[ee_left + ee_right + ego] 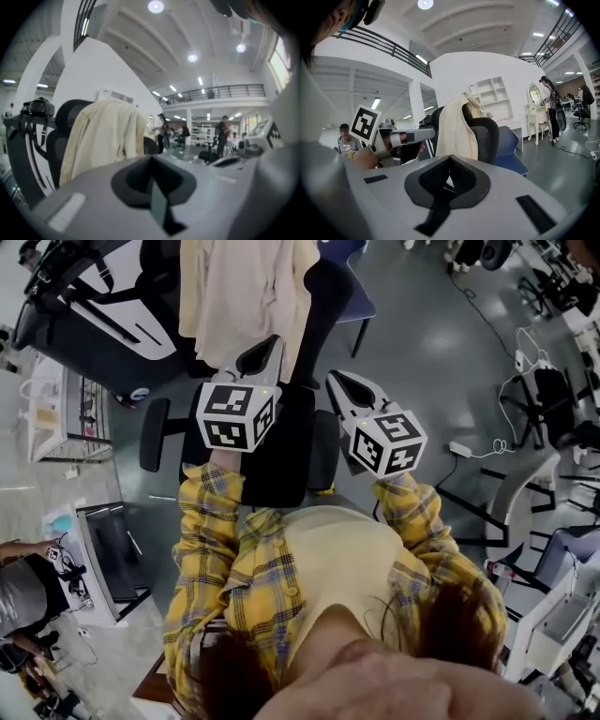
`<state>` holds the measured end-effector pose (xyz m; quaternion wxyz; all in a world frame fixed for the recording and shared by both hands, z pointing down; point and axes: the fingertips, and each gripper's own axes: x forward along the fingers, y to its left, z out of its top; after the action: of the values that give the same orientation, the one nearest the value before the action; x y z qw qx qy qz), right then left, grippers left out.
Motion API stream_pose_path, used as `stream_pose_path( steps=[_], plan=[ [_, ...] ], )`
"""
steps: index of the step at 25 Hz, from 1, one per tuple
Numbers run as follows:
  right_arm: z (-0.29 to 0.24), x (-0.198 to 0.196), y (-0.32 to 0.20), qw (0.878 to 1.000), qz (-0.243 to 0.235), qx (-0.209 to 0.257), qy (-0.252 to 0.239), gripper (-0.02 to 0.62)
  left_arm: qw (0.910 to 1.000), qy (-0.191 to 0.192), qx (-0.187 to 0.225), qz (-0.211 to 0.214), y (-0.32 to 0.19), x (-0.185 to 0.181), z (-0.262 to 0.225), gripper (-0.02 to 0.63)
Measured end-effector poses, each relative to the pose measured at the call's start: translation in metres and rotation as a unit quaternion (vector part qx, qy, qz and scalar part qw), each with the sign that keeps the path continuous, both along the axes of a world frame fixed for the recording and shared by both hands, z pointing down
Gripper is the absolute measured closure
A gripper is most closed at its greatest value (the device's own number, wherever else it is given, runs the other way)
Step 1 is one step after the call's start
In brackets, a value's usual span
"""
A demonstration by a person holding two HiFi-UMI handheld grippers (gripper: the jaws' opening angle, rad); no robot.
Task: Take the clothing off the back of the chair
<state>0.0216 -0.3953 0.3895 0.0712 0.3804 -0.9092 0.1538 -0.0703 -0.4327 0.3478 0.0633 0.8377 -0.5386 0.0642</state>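
My yellow plaid sleeves (208,521) are closest, and from them I hold both tools out over the seat of the black office chair (286,470). My left gripper (271,343) has its jaws pressed together with nothing between them. My right gripper (336,380), just right of it over the same seat, also has its jaws together and empty. Both tips point towards the chair's backrest and neither touches it.

The cream clothing (242,296) hangs over the top of that backrest. It is draped down the left part, and the right part of the black back is bare. In the right gripper view the cloth falls in long folds down the near side of the chair, well clear of my jaws.

The chair stands on a smooth grey floor (427,343) that reflects the lights. Just behind it is a blue chair (512,149). To its left stands a black-and-white chair (103,320), with a white desk (94,563) nearer me on that side. Right of the chair, white cables (525,367) trail across the floor.

Beyond the chair the room is a tall white hall. A white shelf unit (487,96) stands against the wall, a railed balcony (220,91) runs above, and round ceiling lights (155,6) shine overhead. A few people (163,131) stand further back.
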Motion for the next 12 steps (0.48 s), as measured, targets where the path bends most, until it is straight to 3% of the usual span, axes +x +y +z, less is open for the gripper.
stream_pose_path(
  steps=[9,12],
  plan=[
    [-0.016,0.011,-0.049,1.000,-0.020,0.013,-0.007,0.583,0.9995,-0.005,0.017,-0.027,-0.059,0.023,-0.017,0.600],
    [-0.020,0.012,-0.062,1.000,-0.026,0.015,-0.009,0.583,0.9988,-0.005,0.019,-0.045,-0.072,0.023,-0.019,0.549]
  ],
)
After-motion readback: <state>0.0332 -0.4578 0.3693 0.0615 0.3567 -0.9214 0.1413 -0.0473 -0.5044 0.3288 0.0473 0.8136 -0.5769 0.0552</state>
